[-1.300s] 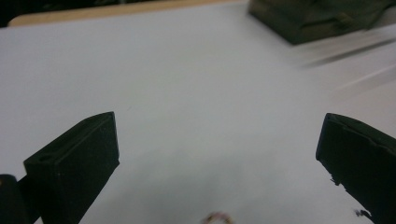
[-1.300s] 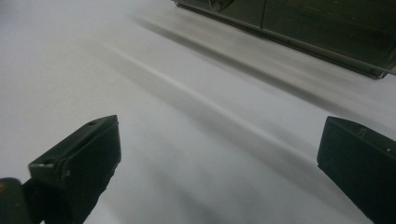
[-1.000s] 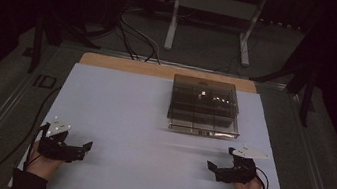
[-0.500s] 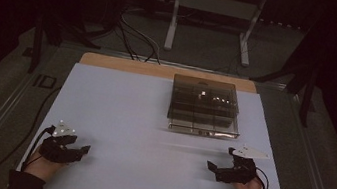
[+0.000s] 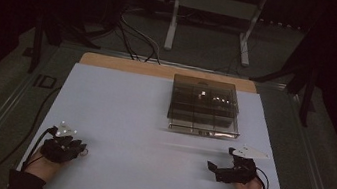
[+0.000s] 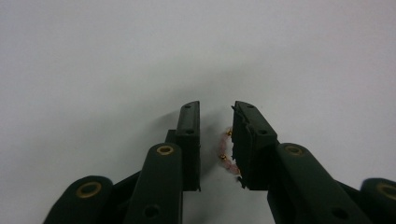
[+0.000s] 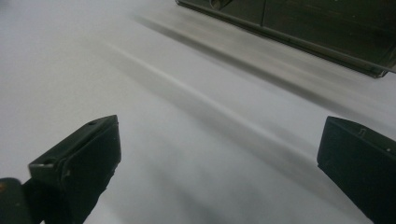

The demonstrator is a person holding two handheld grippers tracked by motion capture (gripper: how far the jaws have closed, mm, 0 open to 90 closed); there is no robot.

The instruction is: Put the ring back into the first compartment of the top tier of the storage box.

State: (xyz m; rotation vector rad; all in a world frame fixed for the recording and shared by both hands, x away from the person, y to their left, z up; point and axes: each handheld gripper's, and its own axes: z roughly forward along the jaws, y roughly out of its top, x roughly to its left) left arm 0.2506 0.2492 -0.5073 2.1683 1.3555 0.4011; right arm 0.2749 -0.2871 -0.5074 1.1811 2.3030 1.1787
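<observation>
My left gripper (image 5: 78,149) rests on the white tabletop (image 5: 127,118) at the near left. In the left gripper view its jaws (image 6: 216,105) have just been closing and stand a narrow gap apart. A small pink thing with gold beads (image 6: 225,154) lies in that gap against one jaw, and the other jaw stands clear of it. My right gripper (image 5: 221,159) lies at the near right, open wide with nothing between its jaws (image 7: 219,123). A dark transparent compartment box (image 5: 205,105) stands beyond it.
The box's edge (image 7: 327,23) runs across the top of the right gripper view. A wooden strip (image 5: 160,70) borders the table's far side. Cables (image 5: 134,39) and a metal stand (image 5: 214,10) sit on the floor beyond the table.
The left gripper's jaws have narrowed from wide apart to a small gap, and the hand has shifted only slightly. The right gripper and the box have not moved.
</observation>
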